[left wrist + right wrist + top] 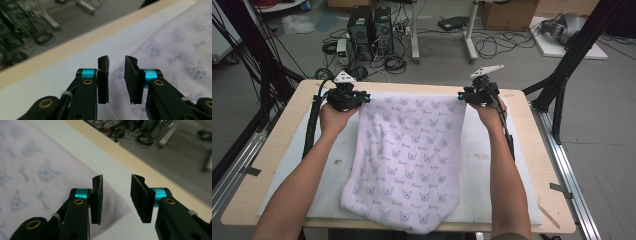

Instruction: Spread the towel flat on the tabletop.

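A white cloth [409, 155] printed with small blue cat faces lies spread on the white mat [492, 165], and its near end hangs over the table's front edge. My left gripper [347, 96] hovers at the cloth's far left corner, my right gripper [477, 94] at its far right corner. In the left gripper view the jaws of the left gripper [117, 60] stand apart with nothing between them, above the cloth [180, 50] and its hemmed corner. In the right gripper view the right gripper [117, 178] is open too, over the cloth's edge [37, 170].
The wooden table [542, 150] carries the mat. Beyond its far edge the floor holds two computer towers [369, 27], tangled cables [394, 62], a white desk leg [469, 30] and a cardboard box [507, 12]. Black frame struts [562, 75] rise at both sides.
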Tool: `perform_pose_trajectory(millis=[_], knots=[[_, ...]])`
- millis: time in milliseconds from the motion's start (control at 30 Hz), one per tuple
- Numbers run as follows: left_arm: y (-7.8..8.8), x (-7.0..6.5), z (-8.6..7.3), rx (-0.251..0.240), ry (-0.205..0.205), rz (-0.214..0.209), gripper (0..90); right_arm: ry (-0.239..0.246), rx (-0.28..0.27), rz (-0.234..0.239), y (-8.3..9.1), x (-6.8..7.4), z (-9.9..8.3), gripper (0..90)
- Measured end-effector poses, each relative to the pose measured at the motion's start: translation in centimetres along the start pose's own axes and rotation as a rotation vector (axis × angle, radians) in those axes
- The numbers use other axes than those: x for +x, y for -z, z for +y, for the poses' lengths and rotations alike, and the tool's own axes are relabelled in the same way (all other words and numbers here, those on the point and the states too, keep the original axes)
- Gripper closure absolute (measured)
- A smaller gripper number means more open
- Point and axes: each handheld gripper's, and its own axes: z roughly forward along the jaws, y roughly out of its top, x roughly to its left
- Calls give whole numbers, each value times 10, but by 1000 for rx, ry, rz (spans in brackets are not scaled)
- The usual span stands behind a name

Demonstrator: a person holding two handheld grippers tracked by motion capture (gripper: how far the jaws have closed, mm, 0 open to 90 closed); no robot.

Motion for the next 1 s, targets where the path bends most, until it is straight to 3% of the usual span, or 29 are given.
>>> perform_pose_trajectory(millis=[67,133,167,233,300,433,667,700,767,833,1000], knots=[[-7,-1,-13,74,-10,-46,689,-32,33,33,-10,2,-12,569],[-11,-1,-29,100,-8,-81,679,2,60,43,-17,11,-26,555],[-14,-1,-37,114,9,-94,664,-4,67,67,-18,16,-33,540],[-17,-5,-52,137,13,-122,640,-55,94,159,-23,23,-45,499],[-18,-10,-65,159,-13,-147,627,-17,83,182,-21,39,-56,515],[-10,-22,-82,163,-32,-194,616,21,69,249,-12,65,-78,505],[23,-42,-100,106,-71,-243,572,49,2,323,19,101,-108,472],[28,-45,-103,97,-79,-246,568,48,16,341,23,105,-110,451],[36,-51,-109,93,-85,-254,550,52,32,353,31,114,-112,438],[45,-56,-116,83,-88,-268,529,87,-38,347,40,125,-119,448],[62,-69,-129,67,-102,-295,492,81,-58,378,47,142,-138,438]])
